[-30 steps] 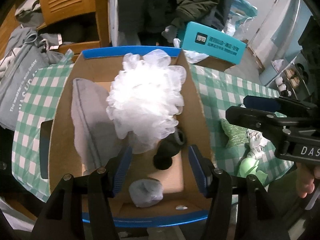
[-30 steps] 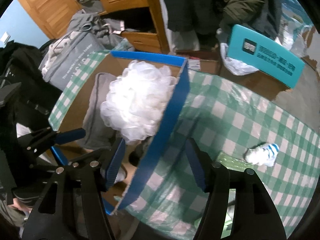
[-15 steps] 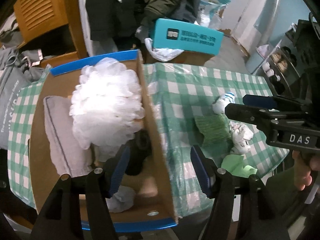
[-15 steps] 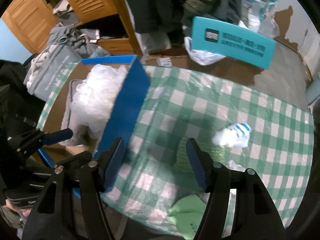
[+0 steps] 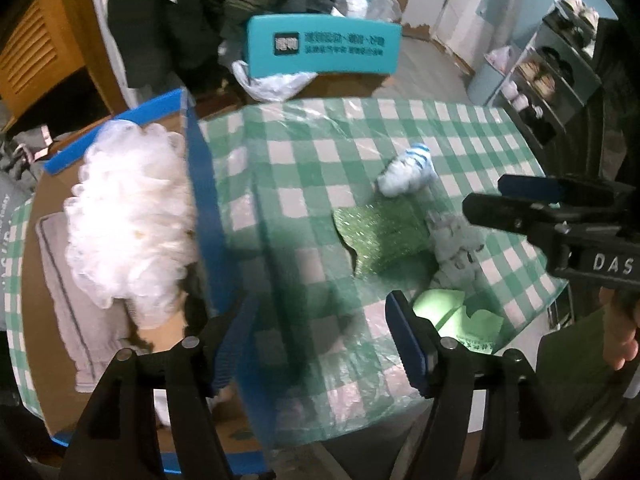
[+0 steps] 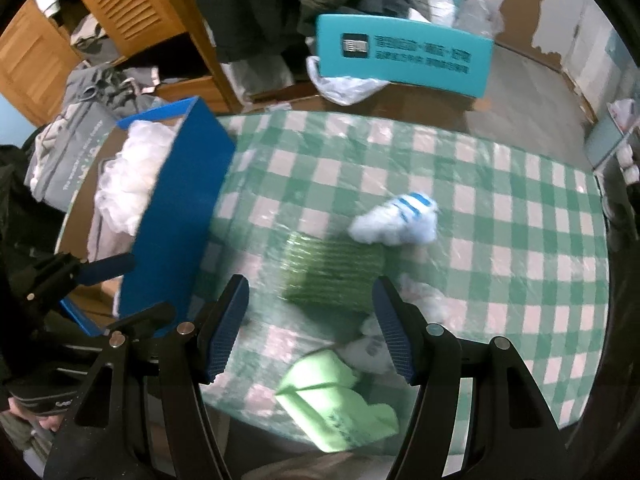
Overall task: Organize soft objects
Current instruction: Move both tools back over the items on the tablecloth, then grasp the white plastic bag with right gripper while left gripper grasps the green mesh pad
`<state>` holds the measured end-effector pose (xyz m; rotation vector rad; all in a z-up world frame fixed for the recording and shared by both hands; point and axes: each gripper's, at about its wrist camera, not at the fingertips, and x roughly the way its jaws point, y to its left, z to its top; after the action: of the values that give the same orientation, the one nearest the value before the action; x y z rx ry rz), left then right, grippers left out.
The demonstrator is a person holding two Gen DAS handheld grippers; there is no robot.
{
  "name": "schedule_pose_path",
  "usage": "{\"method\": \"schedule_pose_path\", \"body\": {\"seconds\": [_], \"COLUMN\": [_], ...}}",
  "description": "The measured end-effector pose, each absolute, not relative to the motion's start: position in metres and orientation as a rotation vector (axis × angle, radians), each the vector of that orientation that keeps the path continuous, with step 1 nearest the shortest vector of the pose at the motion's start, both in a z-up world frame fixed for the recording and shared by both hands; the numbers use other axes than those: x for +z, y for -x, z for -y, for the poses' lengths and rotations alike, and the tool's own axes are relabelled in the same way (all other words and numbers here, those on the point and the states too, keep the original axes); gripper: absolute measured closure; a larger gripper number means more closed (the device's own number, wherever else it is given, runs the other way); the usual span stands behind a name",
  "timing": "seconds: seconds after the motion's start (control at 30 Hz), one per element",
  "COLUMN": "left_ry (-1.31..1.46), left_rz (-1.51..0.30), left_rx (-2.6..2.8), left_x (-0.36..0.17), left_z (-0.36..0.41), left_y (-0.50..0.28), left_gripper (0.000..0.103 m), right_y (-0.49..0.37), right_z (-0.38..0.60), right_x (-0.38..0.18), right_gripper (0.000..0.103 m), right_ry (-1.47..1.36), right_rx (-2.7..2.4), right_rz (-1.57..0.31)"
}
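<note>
Green scrubber [image 6: 334, 274] (flat on the tablecloth [image 6: 500, 208]) lies beyond the wide, empty right tool [image 6: 310, 326].

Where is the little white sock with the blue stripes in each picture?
Left wrist view: the striped sock lies right of the middle, on the checked tablecloth, just above the green scrubby pad.
Right wrist view: the striped sock lies right of the middle, above and right of the green scrubby pad.
Shared landmark: the teal box behind the table.
</note>
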<state>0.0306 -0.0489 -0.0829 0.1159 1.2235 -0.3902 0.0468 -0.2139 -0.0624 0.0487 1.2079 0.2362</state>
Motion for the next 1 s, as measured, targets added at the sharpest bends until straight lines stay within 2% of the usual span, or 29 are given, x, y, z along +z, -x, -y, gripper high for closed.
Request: {"method": "schedule_pose_path", "body": {"seconds": [0.47,1.0], "left_ry": [-0.191,-0.204], "left_rz": [-1.267,-1.342], "left_rx": [-0.415,-0.428], "left_x": [-0.106,-0.146], "left_z": [0.091,0.111], "left_y": [-0.04,-0.05], "left_gripper": [0.034,0.033], "right_y": [-0.039,-0.047], "right_z": [0.27,0.27], "right_x": [-0.101,-0.145], "right_gripper": [0.038,0.038], "right_ry": [-0.107,-0.113], "right_rx": [0.111,0.095], "right_rz": [-1.286,-1.383]}}
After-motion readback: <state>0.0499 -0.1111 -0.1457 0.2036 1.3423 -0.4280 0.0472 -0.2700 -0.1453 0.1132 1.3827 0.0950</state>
